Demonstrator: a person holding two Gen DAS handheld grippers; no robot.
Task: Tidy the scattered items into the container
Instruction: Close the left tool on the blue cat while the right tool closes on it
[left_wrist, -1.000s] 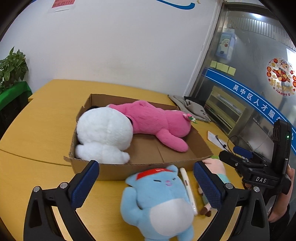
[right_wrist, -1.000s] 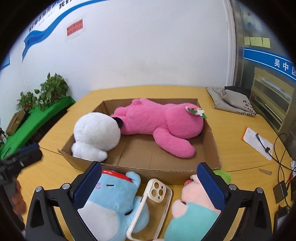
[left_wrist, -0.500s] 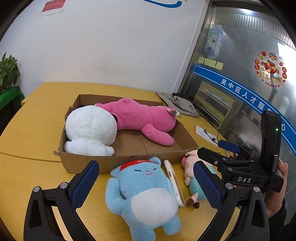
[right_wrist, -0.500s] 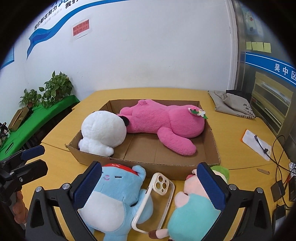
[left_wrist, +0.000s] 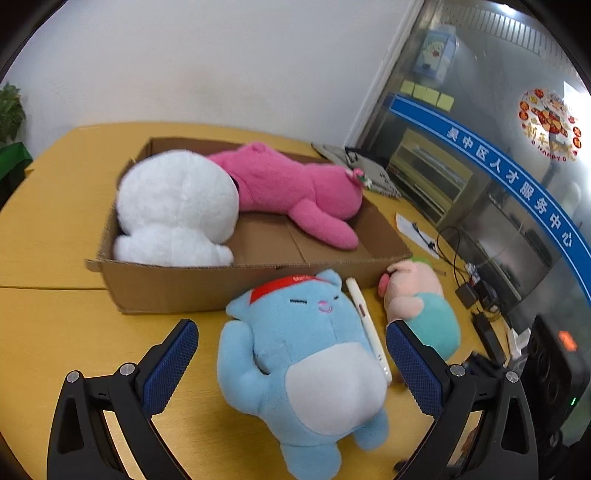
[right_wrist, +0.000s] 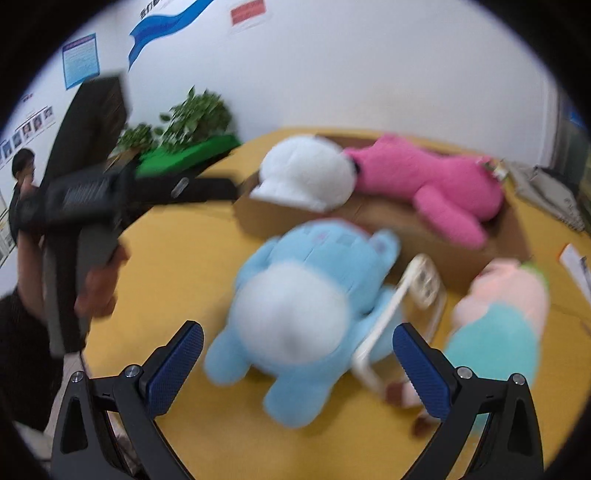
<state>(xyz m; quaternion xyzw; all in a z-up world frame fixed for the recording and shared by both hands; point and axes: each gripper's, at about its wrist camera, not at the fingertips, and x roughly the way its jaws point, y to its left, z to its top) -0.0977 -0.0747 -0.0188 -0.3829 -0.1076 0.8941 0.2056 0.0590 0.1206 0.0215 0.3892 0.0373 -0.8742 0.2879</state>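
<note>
A shallow cardboard box (left_wrist: 207, 284) (right_wrist: 513, 236) on the yellow table holds a white plush (left_wrist: 173, 206) (right_wrist: 306, 173) and a pink plush (left_wrist: 295, 184) (right_wrist: 432, 177). In front of the box lie a blue plush with a red cap (left_wrist: 306, 354) (right_wrist: 306, 306), a white phone case (left_wrist: 369, 328) (right_wrist: 402, 306) and a pink-and-teal plush (left_wrist: 421, 306) (right_wrist: 502, 317). My left gripper (left_wrist: 291, 365) is open, its pads on either side of the blue plush, not touching it. My right gripper (right_wrist: 299, 365) is open, just before the blue plush. The right view is blurred.
The left hand-held gripper body (right_wrist: 85, 199) shows at the left of the right wrist view. Cables and chargers (left_wrist: 476, 295), a paper (left_wrist: 413, 229) and a grey bag (left_wrist: 362, 166) lie on the table's right side. A potted plant (right_wrist: 184, 122) stands on a green stand at the far left.
Both grippers have drawn back and swung; the blue plush now sits centred between the pads in each view. The right view has turned left and is blurred. Both grippers stay open.
</note>
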